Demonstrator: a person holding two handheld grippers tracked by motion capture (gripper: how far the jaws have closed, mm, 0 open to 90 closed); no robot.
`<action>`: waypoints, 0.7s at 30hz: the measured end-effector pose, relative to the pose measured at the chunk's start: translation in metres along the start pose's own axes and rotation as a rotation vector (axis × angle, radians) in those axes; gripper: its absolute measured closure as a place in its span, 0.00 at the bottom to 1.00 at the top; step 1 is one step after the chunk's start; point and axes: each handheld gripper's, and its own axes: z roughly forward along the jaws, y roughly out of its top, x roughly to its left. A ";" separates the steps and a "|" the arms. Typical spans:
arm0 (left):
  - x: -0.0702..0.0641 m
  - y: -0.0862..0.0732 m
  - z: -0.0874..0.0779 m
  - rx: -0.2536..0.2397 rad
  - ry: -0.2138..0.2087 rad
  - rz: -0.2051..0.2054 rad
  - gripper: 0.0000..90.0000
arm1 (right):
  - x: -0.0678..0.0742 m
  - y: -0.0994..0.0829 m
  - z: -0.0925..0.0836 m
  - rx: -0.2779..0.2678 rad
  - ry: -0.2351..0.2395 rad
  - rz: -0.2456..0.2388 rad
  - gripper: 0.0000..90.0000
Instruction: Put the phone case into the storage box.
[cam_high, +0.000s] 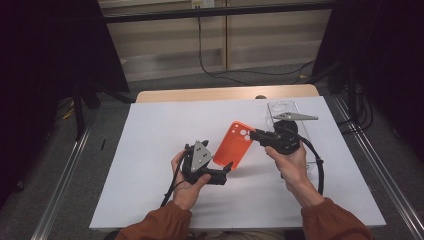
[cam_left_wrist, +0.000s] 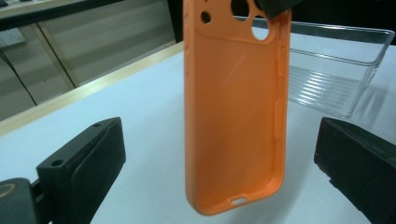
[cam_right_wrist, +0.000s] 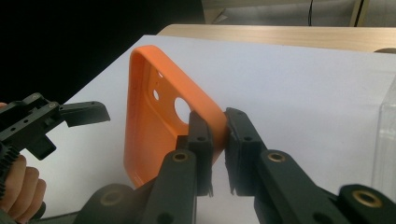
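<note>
An orange phone case (cam_high: 235, 145) hangs tilted above the white sheet, its hollow inside facing my left gripper's camera (cam_left_wrist: 233, 116). My right gripper (cam_high: 254, 134) is shut on the case's rim by the camera cut-outs, its two jaws pinching that edge (cam_right_wrist: 217, 121). In the right gripper view the case (cam_right_wrist: 149, 116) stretches away toward my left gripper (cam_right_wrist: 84, 112). My left gripper (cam_high: 227, 167) is open. Its jaws stand wide on either side of the case's lower end (cam_left_wrist: 224, 158), not touching it.
A clear plastic tray (cam_high: 287, 107) lies on the sheet behind my right hand, also seen as the tray (cam_left_wrist: 336, 70) beyond the case. The white sheet (cam_high: 150, 150) covers a wooden table (cam_high: 200, 94). Dark stands and cables flank the table.
</note>
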 end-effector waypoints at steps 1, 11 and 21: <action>0.001 0.000 -0.001 0.005 -0.008 -0.009 0.02 | 0.000 0.001 -0.001 -0.004 0.001 -0.001 0.90; 0.011 -0.003 -0.012 -0.051 0.027 -0.029 0.03 | -0.002 0.004 -0.006 -0.028 -0.011 -0.036 0.90; 0.024 -0.005 -0.031 -0.064 0.069 -0.063 0.04 | -0.006 0.008 -0.013 -0.051 -0.034 -0.053 0.90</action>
